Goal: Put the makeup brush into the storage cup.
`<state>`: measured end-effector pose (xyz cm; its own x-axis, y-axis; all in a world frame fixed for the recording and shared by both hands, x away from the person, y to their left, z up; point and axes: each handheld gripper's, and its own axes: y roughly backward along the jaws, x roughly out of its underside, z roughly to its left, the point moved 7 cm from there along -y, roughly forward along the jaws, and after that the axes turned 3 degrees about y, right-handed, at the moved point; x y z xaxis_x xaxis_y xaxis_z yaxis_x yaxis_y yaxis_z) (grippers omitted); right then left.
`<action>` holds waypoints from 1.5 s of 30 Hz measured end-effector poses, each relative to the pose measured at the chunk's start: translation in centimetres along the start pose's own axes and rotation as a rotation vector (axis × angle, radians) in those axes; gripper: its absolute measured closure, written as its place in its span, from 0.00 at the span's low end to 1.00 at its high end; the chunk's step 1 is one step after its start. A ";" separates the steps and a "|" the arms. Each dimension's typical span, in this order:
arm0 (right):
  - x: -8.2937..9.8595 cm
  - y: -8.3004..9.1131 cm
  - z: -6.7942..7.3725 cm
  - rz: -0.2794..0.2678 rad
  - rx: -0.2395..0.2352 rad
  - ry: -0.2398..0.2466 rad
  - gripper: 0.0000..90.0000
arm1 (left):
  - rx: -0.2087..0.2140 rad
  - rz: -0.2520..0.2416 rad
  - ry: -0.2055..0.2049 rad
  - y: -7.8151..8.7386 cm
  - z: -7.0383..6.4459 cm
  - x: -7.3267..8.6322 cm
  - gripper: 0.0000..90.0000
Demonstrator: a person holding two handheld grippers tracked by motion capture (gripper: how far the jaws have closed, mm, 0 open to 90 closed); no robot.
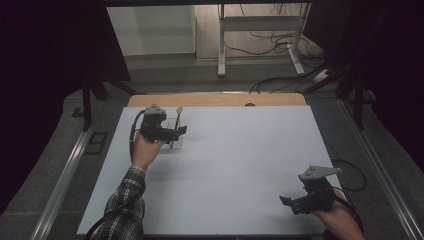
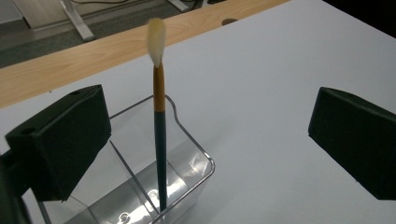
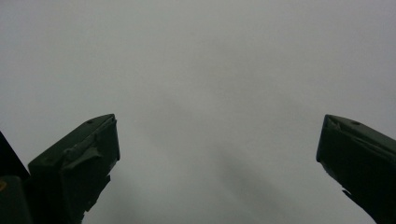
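Right claw (image 3: pixel 217 168) spread wide, two black jaws apart, pointed down at bare pale table (image 3: pixel 210 70).

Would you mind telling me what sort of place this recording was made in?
Probably a lab or workshop: a white-topped table, loose cables on the floor beyond it, and a metal desk frame behind.

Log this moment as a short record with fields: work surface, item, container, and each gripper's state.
surface: white table top with a wooden strip at its far edge
item: paintbrush, upright, pale bristles up
container: clear plastic holder with compartments; brush stands in one
left gripper: open, jaws on either side of the brush, not touching it
right gripper: open, empty, over bare table near the front right
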<state>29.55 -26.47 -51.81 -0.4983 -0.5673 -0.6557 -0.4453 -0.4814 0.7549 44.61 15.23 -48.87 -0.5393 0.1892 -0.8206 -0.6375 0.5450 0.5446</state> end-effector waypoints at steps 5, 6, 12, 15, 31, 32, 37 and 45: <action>0.0 0.0 0.0 0.001 -0.001 0.001 0.00 | 0.022 0.008 -0.005 0.0 -0.5 0.2 0.00; 0.0 0.0 0.0 0.001 -0.001 0.001 0.00 | 0.025 0.009 -0.007 0.0 -0.7 0.2 0.00; 0.0 0.0 0.0 0.000 -0.002 0.001 0.00 | 0.037 0.013 -0.022 0.1 -1.3 0.2 0.00; 0.0 0.0 0.0 -0.002 -0.003 0.002 0.00 | 0.041 0.013 -0.025 0.3 -1.5 0.4 0.00; 0.0 0.0 0.1 -0.005 -0.005 0.008 0.00 | 0.054 0.011 -0.036 1.2 -2.4 1.3 0.00; 0.0 0.0 0.1 -0.005 -0.005 0.008 0.00 | 0.055 0.010 -0.034 1.3 -2.5 1.4 0.00; 0.0 0.1 0.1 -0.003 -0.004 0.008 0.00 | 0.064 0.002 -0.031 1.9 -2.5 1.5 0.00; 0.0 0.1 0.1 -0.003 -0.004 0.008 0.00 | 0.067 0.000 -0.021 2.6 -2.6 2.1 0.00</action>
<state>29.44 -26.39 -51.76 -0.4909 -0.5714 -0.6576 -0.4437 -0.4856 0.7532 40.38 14.94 -48.70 -0.5271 0.2060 -0.8245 -0.5986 0.5986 0.5323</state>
